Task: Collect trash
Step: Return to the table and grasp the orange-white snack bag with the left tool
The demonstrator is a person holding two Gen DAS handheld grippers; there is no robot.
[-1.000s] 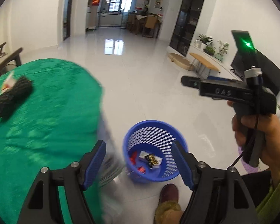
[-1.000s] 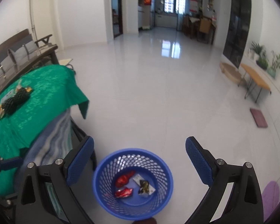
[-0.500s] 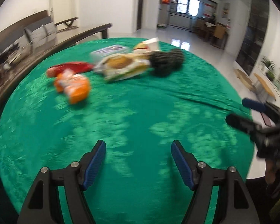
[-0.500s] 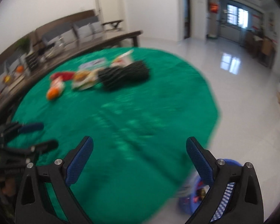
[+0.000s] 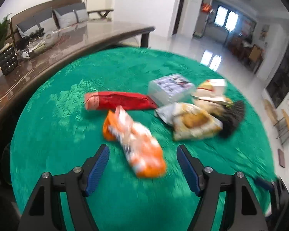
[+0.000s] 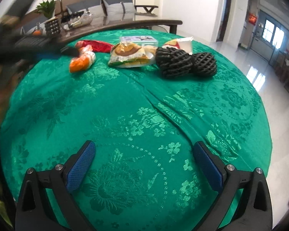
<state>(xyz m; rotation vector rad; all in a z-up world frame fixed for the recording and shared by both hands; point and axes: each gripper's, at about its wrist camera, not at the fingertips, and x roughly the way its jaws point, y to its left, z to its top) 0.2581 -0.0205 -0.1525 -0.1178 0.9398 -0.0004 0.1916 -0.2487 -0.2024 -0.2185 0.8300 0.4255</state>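
Left tool (image 5: 142, 160) hangs released over the green desk (image 5: 67, 127), the orange wrapper (image 5: 134, 144) lying just ahead between its spread jaws, long axis running diagonally away toward the red packet (image 5: 119, 101). Right tool (image 6: 144, 163), also released and empty, is well short of the litter, so the left is nearer.

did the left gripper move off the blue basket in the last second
Yes. The left gripper swung from above the floor basket to over the green tablecloth, jaws open around the near end of the orange wrapper.
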